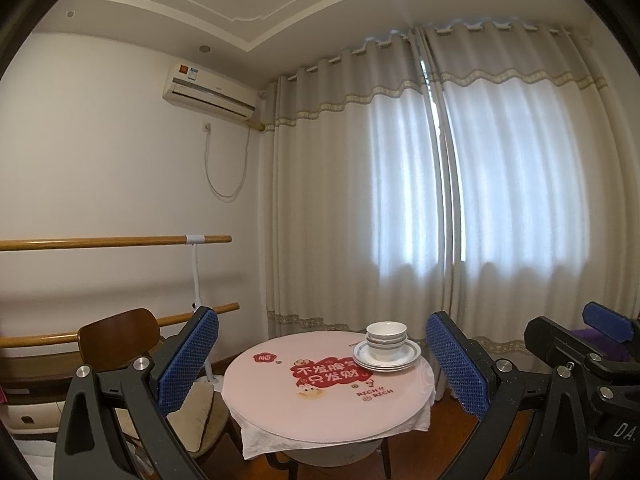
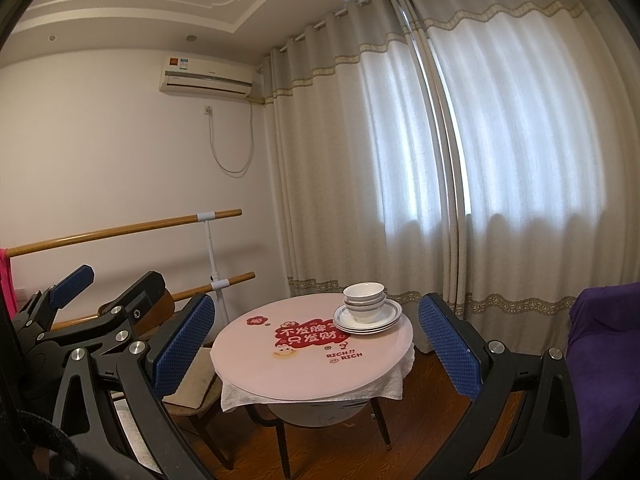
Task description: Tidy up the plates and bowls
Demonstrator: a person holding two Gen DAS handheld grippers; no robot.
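Observation:
A stack of white bowls (image 1: 386, 340) sits on a stack of blue-rimmed white plates (image 1: 408, 357) at the far right of a round pink table (image 1: 320, 404). The same bowls (image 2: 364, 301), plates (image 2: 390, 317) and table (image 2: 304, 368) show in the right wrist view. My left gripper (image 1: 322, 364) is open and empty, held back from the table, well short of the dishes. My right gripper (image 2: 316, 346) is open and empty, also back from the table. Each gripper appears at the edge of the other's view.
A wooden chair (image 1: 120, 334) with a cushion stands left of the table. Wooden ballet bars (image 1: 116, 242) run along the left wall. Curtains (image 1: 440, 200) hang behind the table. A purple-covered seat (image 2: 604, 360) is at the right. A white cloth (image 2: 384, 388) hangs under the tabletop.

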